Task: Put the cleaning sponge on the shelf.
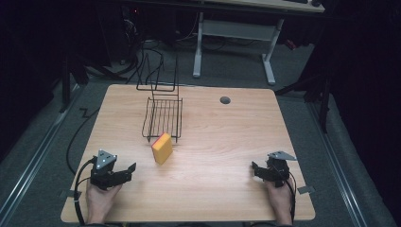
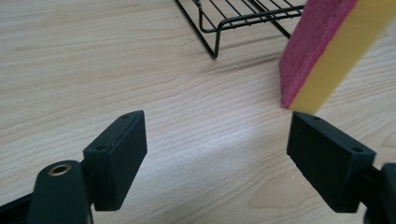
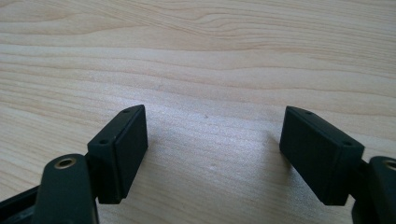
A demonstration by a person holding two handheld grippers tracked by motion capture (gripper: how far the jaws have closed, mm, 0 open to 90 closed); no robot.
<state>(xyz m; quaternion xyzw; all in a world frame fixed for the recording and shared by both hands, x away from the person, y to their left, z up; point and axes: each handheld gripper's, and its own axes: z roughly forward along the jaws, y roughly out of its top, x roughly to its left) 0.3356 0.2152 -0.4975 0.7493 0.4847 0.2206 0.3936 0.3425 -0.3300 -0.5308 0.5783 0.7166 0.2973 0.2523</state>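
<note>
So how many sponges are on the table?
1. The sponge stands on its edge near the middle of the table, just in front of the wire rack. None seems hidden.

My left gripper (image 1: 124, 171) and right gripper (image 1: 257, 169) wear black blocky jaws, screw-holed pads, grey three-cornered plates, trailing black cables.

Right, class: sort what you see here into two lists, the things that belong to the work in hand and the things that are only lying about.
Part of the work:
- sponge, yellow with a pink face, standing on edge
- left gripper, open, nearest the sponge
- wire rack, just behind the sponge, probably

Just lying about:
- right gripper, open over bare table
- round grommet in the tabletop
- desk frame beyond the table
</note>
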